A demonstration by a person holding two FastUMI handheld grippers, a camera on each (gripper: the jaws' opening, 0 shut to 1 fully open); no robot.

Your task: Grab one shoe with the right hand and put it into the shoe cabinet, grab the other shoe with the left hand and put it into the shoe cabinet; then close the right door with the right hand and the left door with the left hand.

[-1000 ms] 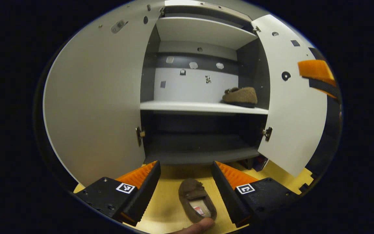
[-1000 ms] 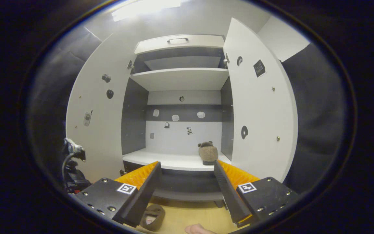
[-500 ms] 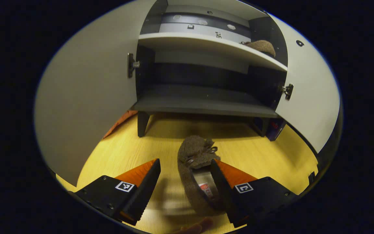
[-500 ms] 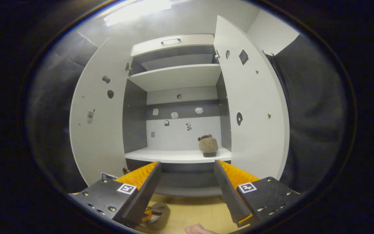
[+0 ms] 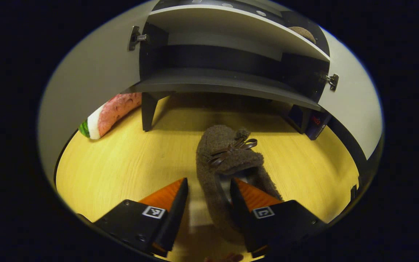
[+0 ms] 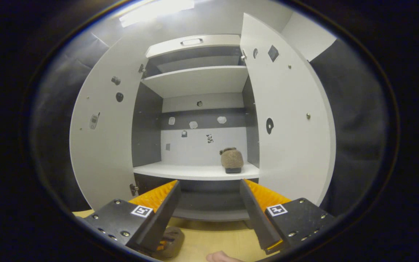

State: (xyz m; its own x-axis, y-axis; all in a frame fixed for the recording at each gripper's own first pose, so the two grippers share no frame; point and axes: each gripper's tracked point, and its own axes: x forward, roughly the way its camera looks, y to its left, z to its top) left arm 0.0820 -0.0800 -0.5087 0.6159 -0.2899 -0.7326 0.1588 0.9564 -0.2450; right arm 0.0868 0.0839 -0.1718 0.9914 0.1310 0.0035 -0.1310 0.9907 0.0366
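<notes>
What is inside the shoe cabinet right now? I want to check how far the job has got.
One brown shoe sits on the white shelf, right side. The dark lower shelf looks bare; its back is in shadow.

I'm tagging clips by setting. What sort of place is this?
Probably a mock household entryway in a recording booth: an open shoe cabinet, a fuzzy slipper on the wooden floor, and dark cloth walls.

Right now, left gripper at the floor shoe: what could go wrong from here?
1. The left gripper straddles only the near side wall of the brown shoe, one finger inside the opening; a thin fuzzy-edge pinch may slip or let the shoe swing.
2. The other shoe sits at the right end of the white shelf; placing too far right could knock it.
</notes>
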